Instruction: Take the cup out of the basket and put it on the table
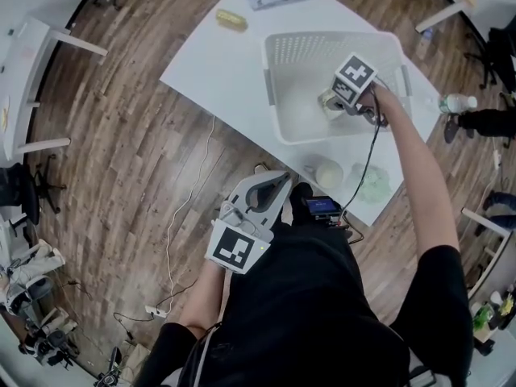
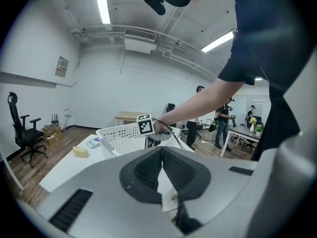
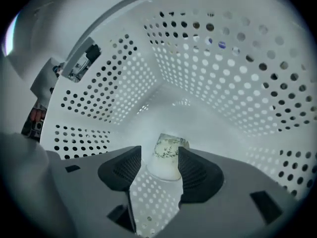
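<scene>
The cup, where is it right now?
In the right gripper view, the cup sits low and centre on the floor of the white basket, between the open jaws of the right gripper.

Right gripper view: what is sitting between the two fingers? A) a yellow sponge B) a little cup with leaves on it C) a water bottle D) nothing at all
B: a leaf-printed cup sits between the open fingers of the right gripper, down inside the white basket.
</scene>
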A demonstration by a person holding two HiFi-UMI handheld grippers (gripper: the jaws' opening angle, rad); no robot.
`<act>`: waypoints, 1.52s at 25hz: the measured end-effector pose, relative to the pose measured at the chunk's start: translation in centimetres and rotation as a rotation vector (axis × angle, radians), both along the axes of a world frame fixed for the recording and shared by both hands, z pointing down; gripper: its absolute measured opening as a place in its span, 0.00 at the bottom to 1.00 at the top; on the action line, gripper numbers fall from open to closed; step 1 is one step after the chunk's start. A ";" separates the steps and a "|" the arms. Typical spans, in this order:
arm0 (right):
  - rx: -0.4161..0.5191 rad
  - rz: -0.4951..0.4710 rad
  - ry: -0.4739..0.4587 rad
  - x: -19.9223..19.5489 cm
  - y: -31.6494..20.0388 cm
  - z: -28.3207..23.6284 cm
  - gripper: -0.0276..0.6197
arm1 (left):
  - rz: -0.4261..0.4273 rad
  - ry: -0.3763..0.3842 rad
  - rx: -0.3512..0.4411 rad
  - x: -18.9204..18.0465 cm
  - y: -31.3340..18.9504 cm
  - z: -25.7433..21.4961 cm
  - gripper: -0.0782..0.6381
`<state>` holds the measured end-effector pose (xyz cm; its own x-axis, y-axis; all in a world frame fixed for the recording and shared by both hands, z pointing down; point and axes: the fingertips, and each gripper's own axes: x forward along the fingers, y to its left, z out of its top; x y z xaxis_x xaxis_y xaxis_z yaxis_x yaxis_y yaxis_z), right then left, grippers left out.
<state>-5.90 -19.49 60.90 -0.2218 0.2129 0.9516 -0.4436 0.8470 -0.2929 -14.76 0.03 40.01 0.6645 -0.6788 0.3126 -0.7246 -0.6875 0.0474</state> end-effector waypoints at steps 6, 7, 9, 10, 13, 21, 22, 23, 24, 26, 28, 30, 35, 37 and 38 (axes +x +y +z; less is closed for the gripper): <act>-0.050 0.076 0.091 0.1 -0.4 3.1 0.41 | -0.017 0.001 -0.028 -0.7 0.0 0.4 0.12; -0.046 0.080 0.112 0.3 -0.5 3.5 0.41 | -0.018 0.000 -0.032 -0.7 0.0 0.5 0.12; -0.040 0.084 0.144 0.7 -0.6 4.3 0.41 | -0.013 -0.006 -0.035 -0.5 0.2 0.6 0.12; -0.041 0.086 0.149 0.7 -0.6 4.5 0.41 | -0.010 -0.008 -0.037 -0.4 0.3 0.7 0.12; -0.053 0.086 0.144 0.6 -0.6 4.5 0.41 | -0.009 -0.011 -0.045 -0.4 0.4 0.9 0.12; -0.073 0.036 0.122 0.2 0.3 4.1 0.40 | -0.015 -0.015 -0.038 -0.3 0.2 0.7 0.12; -0.076 0.041 0.109 0.1 0.4 4.0 0.40 | -0.016 -0.016 -0.037 -0.4 0.3 0.7 0.12; -0.077 0.051 0.093 0.0 0.4 3.8 0.40 | -0.017 -0.016 -0.038 -0.4 0.4 0.7 0.12; -0.076 0.063 0.074 -0.1 0.4 3.5 0.40 | -0.017 -0.015 -0.038 -0.4 0.4 0.7 0.12; -0.063 0.084 0.037 -0.4 -0.1 2.8 0.40 | -0.019 -0.010 -0.031 -0.4 0.5 0.7 0.12; -0.039 0.097 -0.001 -0.7 -0.7 1.7 0.40 | -0.020 0.000 -0.023 -0.4 0.4 0.5 0.12; -0.015 0.114 -0.055 -1.1 -1.2 0.3 0.40 | -0.023 0.017 -0.024 -0.3 0.4 0.3 0.12; 0.036 0.201 -0.243 -1.8 -2.4 -5.3 0.40 | -0.020 0.047 -0.011 0.5 0.4 -0.4 0.12; 0.061 0.237 -0.318 -1.7 -2.8 -7.8 0.40 | -0.014 0.056 0.006 0.9 0.2 -0.8 0.12; 0.075 0.254 -0.357 -1.5 -2.8 -9.0 0.40 | -0.014 0.065 0.012 1.2 0.1 -1.1 0.12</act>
